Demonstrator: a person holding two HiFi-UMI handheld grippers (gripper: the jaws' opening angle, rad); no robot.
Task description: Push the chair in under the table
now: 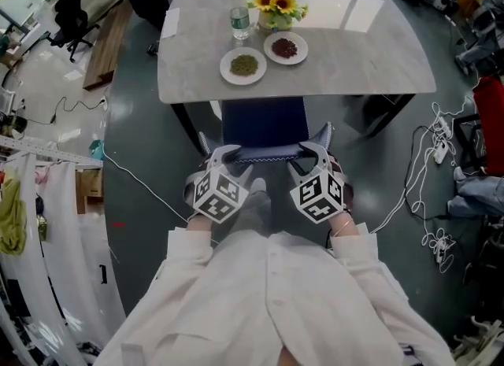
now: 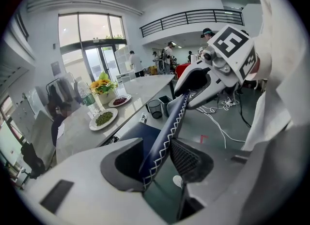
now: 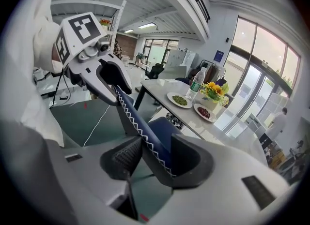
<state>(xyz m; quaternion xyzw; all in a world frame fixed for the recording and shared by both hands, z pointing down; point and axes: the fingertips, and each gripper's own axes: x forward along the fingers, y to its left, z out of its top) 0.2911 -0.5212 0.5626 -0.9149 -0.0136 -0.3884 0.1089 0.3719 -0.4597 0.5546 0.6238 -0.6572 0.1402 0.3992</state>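
I have the left tool (image 1: pixel 226 154) and the right tool (image 1: pixel 309 152) each clamped on the top edge of the backrest (image 1: pixel 264 154) of the chair (image 1: pixel 264 120), one toward each end so that the push runs straight, with the seat partly under the bench (image 1: pixel 354 49).

The chair (image 1: pixel 264 120) wears smooth dark-blue leather-look upholstery with white zigzag stitching. The table (image 1: pixel 354 49) top looks like pale stone, softly glossy. The left gripper (image 2: pixel 157 163) and right gripper (image 3: pixel 155 158) are matt grey plastic with rough mesh pads (image 2: pixel 191 157).
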